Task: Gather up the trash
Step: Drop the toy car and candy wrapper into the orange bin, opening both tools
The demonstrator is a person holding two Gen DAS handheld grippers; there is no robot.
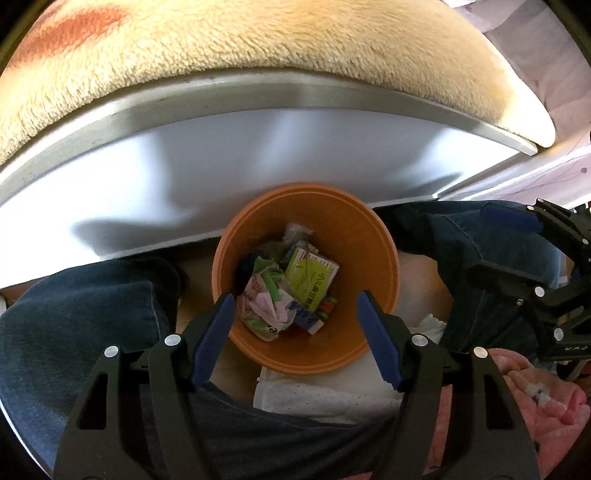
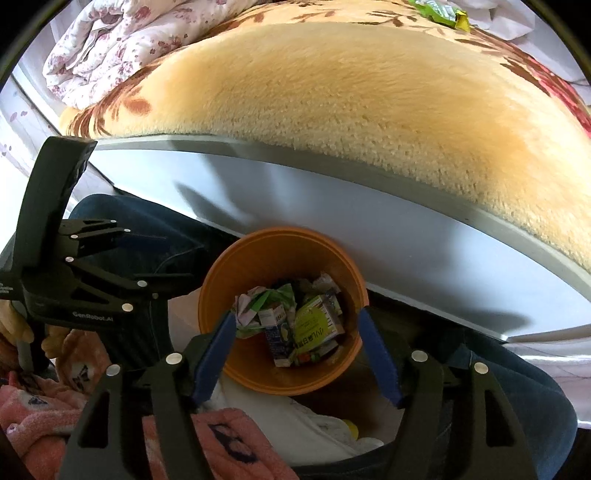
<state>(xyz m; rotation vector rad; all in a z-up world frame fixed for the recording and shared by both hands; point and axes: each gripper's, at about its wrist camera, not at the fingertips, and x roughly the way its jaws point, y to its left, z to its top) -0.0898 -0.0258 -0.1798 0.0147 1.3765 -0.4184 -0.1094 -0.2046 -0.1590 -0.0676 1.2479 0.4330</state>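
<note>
An orange bin (image 1: 369, 266) stands on the floor against the bed's grey side, between the person's knees. It holds crumpled wrappers (image 1: 266, 299) and a green-yellow carton (image 1: 312, 280). My left gripper (image 1: 297, 310) is open and empty, hovering above the bin. My right gripper (image 2: 297, 328) is open and empty too, above the same bin (image 2: 258, 266), where the carton (image 2: 317, 325) and wrappers (image 2: 258, 306) show. A green and yellow wrapper (image 2: 439, 11) lies on the blanket at the far top right. The right gripper's body (image 1: 546, 291) shows at the right of the left wrist view.
A cream fleece blanket (image 2: 351, 103) with red flowers covers the bed above a grey frame (image 1: 221, 177). A floral quilt (image 2: 122, 40) is bunched at the far left. The person's jeans (image 1: 74, 314) flank the bin. Pink clothing (image 2: 37, 410) and a white slipper (image 1: 321, 395) lie near.
</note>
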